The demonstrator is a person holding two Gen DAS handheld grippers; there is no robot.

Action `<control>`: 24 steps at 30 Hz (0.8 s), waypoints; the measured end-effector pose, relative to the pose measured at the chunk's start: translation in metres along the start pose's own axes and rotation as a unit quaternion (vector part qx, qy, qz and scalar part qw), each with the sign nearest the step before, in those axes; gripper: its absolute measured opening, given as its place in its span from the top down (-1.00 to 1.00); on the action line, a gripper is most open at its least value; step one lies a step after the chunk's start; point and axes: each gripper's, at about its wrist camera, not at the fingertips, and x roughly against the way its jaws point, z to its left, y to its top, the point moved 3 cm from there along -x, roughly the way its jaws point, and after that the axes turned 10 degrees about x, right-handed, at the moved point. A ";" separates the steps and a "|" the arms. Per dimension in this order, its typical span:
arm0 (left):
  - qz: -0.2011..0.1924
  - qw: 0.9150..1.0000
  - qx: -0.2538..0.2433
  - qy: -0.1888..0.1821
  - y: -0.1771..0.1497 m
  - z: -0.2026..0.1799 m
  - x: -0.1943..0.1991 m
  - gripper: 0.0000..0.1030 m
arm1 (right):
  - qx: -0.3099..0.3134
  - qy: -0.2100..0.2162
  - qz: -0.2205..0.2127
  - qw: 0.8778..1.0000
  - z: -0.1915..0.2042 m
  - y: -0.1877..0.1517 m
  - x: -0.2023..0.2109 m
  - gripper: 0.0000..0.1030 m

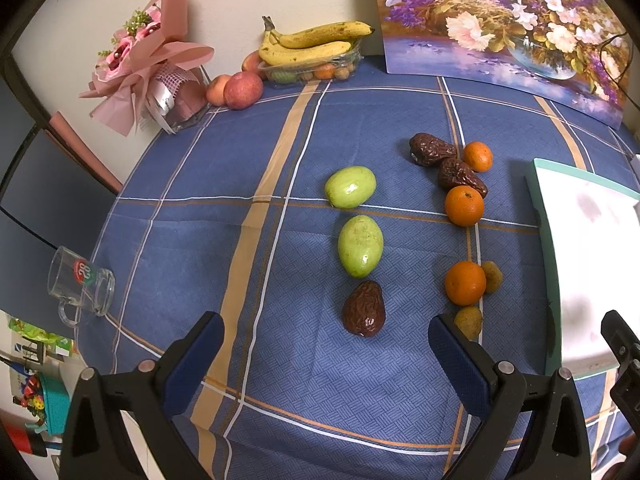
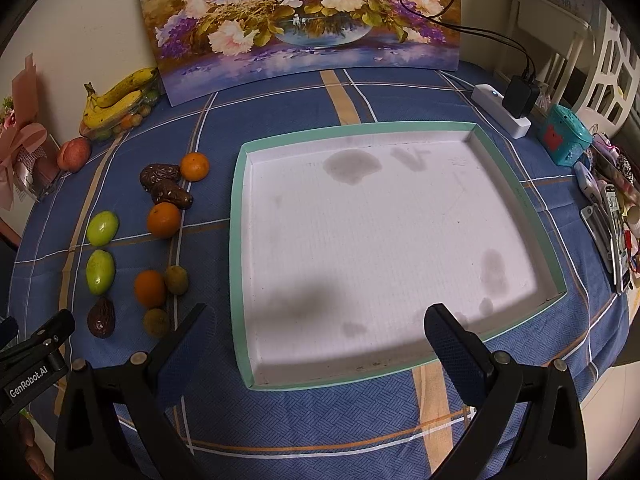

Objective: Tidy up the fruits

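Both claws spread empty above the cloth.
A brown date [image 1: 363, 309] lay just ahead between the left gripper [image 1: 326, 336] fingers; the right gripper [image 2: 316, 326] hung over the tray [image 2: 239, 240].

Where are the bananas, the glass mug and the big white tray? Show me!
bananas [image 1: 316, 42], left wrist view, on the middle of the yellow bunch.
glass mug [image 1: 80, 286], left wrist view, on its clear side by the round logo.
big white tray [image 2: 239, 216], right wrist view, on its green left rim.
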 end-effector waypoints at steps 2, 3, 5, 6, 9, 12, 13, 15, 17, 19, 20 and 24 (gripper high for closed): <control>0.000 1.000 0.000 0.000 0.000 0.000 0.000 -1.00 | 0.001 0.000 0.000 1.000 0.000 0.000 0.000 -1.00; 0.000 1.000 0.000 0.000 0.000 0.000 0.000 -1.00 | 0.001 0.000 0.000 1.000 0.000 0.000 0.000 -1.00; 0.000 1.000 0.000 0.000 0.000 0.000 0.000 -1.00 | 0.001 0.001 0.001 1.000 0.000 0.000 0.000 -1.00; 0.001 1.000 0.000 0.000 0.000 0.000 0.000 -1.00 | 0.001 0.001 0.001 1.000 0.000 0.001 0.000 -1.00; 0.002 1.000 0.001 -0.001 0.000 0.001 0.000 -1.00 | 0.000 0.003 0.000 1.000 0.000 0.001 0.002 -1.00; 0.004 1.000 0.003 -0.002 -0.001 0.001 -0.001 -1.00 | 0.001 0.002 0.000 1.000 0.000 0.001 0.001 -1.00; 0.004 1.000 0.004 -0.002 -0.001 0.001 -0.002 -1.00 | 0.001 0.002 0.000 1.000 0.000 0.000 0.001 -1.00; 0.006 1.000 0.005 -0.003 0.000 0.000 -0.003 -1.00 | 0.001 0.002 -0.001 1.000 0.000 0.000 0.001 -1.00; 0.007 1.000 0.006 -0.005 0.000 0.001 -0.003 -1.00 | 0.001 0.002 0.000 1.000 0.000 0.000 0.001 -1.00; 0.008 1.000 0.007 -0.006 0.000 0.001 -0.003 -1.00 | 0.001 0.002 -0.001 1.000 0.000 0.000 0.001 -1.00; 0.009 1.000 0.007 -0.006 0.001 0.001 -0.003 -1.00 | 0.001 0.002 -0.001 1.000 0.000 0.000 0.001 -1.00; 0.011 1.000 0.010 -0.010 0.001 0.001 -0.004 -1.00 | 0.002 0.002 -0.001 1.000 0.000 0.000 0.001 -1.00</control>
